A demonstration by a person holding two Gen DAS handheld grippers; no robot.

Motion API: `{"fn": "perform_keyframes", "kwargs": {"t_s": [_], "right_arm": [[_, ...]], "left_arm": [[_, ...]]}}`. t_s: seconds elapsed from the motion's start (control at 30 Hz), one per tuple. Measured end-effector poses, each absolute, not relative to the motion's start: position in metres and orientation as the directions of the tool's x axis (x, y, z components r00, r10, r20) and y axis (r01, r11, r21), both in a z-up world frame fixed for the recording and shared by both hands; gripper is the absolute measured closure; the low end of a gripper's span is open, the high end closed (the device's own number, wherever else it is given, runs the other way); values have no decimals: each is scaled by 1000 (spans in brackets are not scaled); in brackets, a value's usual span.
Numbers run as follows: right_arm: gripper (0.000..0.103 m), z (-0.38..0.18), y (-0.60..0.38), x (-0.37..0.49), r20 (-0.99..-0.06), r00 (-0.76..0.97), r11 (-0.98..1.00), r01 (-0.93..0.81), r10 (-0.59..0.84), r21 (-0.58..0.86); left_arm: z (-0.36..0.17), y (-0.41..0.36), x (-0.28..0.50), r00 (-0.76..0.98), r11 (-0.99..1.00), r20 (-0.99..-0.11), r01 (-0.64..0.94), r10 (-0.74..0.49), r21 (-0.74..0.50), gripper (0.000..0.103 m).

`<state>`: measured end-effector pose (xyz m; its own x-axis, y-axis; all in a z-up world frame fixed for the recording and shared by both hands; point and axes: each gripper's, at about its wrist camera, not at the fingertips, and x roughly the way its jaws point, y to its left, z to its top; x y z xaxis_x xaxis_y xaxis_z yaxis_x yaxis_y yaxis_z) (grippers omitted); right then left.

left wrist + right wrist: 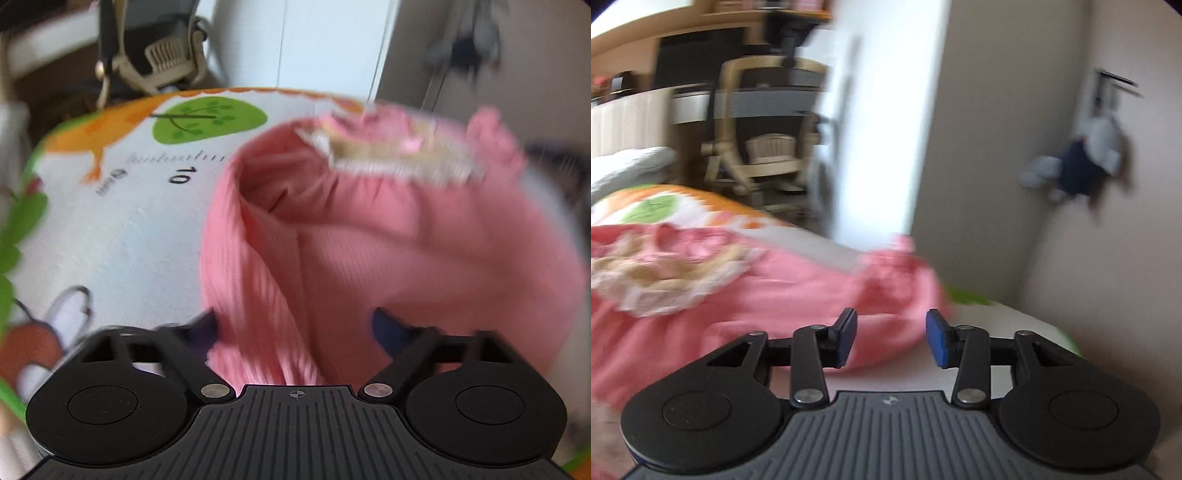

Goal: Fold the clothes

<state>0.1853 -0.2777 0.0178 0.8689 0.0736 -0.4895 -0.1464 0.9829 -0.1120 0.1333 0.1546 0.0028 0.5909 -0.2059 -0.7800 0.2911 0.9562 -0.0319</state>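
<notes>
Left hand-held gripper [295, 325]: black ribbed body, two round discs, silver pivot screws, crosshair mark at 12 o'clock. Right hand-held gripper [891, 338]: same build, blue pads [846, 338].

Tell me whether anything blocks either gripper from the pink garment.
Nothing visible does. The left gripper has its jaws open astride a raised fold of the pink garment; the right gripper, jaws open, sits right at its edge.

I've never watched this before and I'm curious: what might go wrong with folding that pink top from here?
Both views are blurred. The left gripper is open with pink garment bunched between its fingers, so closing could pinch several layers. The right gripper is open near the frilled sleeve, which lies close to the mat edge and might slip off.
</notes>
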Motion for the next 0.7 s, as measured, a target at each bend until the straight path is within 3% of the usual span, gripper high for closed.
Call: {"fn": "perform_keyframes", "kwargs": {"t_s": [0.1,0.2,0.23,0.3,0.37,0.5,0.6,0.7], "right_arm": [[56,27,-257,192,-481,865,977,-203,145,-71],[52,27,-242,194,-485,855,967,-245,183,-66],[51,25,-237,192,-488,853,964,-254,187,-75],[47,21,-231,190,-499,846,959,-268,191,-88],[47,17,-233,187,-520,834,961,-264,184,-84],[47,10,-243,176,-569,797,965,-260,203,-20],[47,4,-248,160,-605,758,961,-271,245,50],[46,-3,-249,141,-633,718,952,-287,288,108]], "left_arm": [[14,156,139,633,958,-767,272,-109,88,91],[31,192,160,711,963,-698,118,87,241,80],[35,207,168,723,953,-664,26,190,301,60],[41,242,181,712,936,-622,-151,326,318,29],[48,266,181,704,939,-623,-254,343,230,28],[48,269,164,721,975,-689,-197,76,-99,22],[33,233,149,678,952,-700,0,-224,-305,16],[15,179,136,601,937,-721,170,-345,-306,14]]}}
